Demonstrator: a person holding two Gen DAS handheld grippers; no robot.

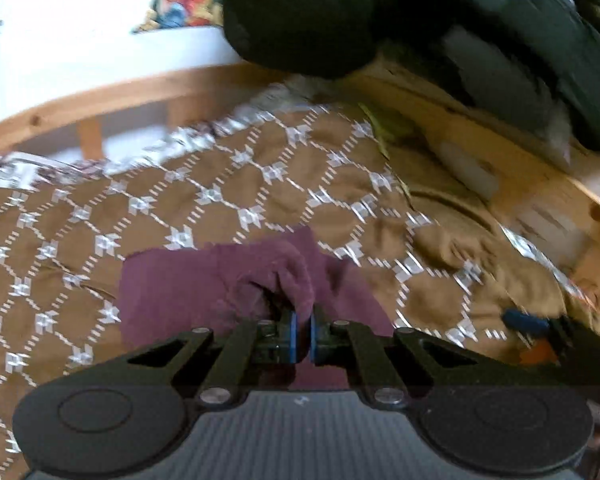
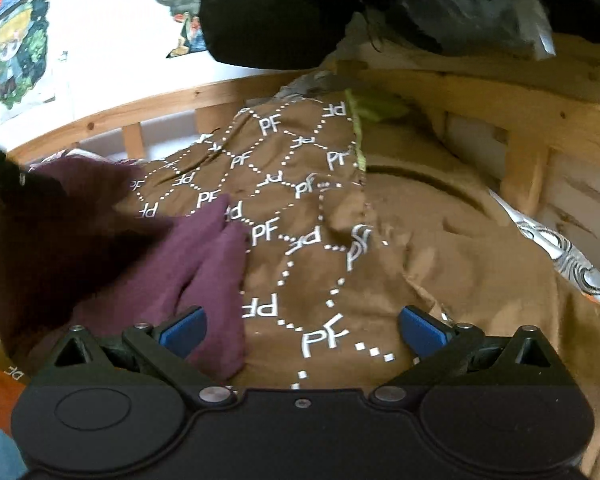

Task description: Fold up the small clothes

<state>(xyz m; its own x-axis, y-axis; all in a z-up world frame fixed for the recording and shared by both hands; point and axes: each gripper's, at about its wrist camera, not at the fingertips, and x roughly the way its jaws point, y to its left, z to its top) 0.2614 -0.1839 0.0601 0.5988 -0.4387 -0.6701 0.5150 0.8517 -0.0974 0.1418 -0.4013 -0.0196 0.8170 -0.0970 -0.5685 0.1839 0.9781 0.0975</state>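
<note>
Wooden bed rails (image 1: 112, 92) curve along the far edge of a bed covered by a brown patterned blanket (image 1: 204, 168), with a white wall and colourful posters (image 1: 180, 4) behind. Left wrist view: a dark bulky bundle of fabric (image 1: 300, 16) sits at the top, above the rail. The left gripper (image 1: 303, 330) has its blue pads drawn together, pinching a raised fold of the maroon cloth (image 1: 172, 292). The rest of this cloth spreads out flat to the left of the gripper on the blanket, and a smaller part lies to the right. At the right edge, blurred, a blue-tipped finger of the other tool (image 1: 526, 320) shows over a plain brown cover (image 1: 440, 240).

Right wrist view: the same bed, with the blanket's white "PF" lettering (image 2: 324, 338) legible in a dotted lattice. The right gripper (image 2: 302, 330) stands wide, its blue pads (image 2: 184, 328) far apart and nothing pressed between them; the left pad sits over the near edge of the maroon cloth (image 2: 204, 272), the right pad over the blanket. The cloth lies bunched at lower left, rising toward a dark blurred object (image 2: 16, 176) at the left edge. A yellow-green strip (image 2: 360, 112) borders the patterned blanket's far right edge, beside the plain brown cover (image 2: 460, 248). A white printed fabric (image 2: 560, 248) lies by the right rail.
</note>
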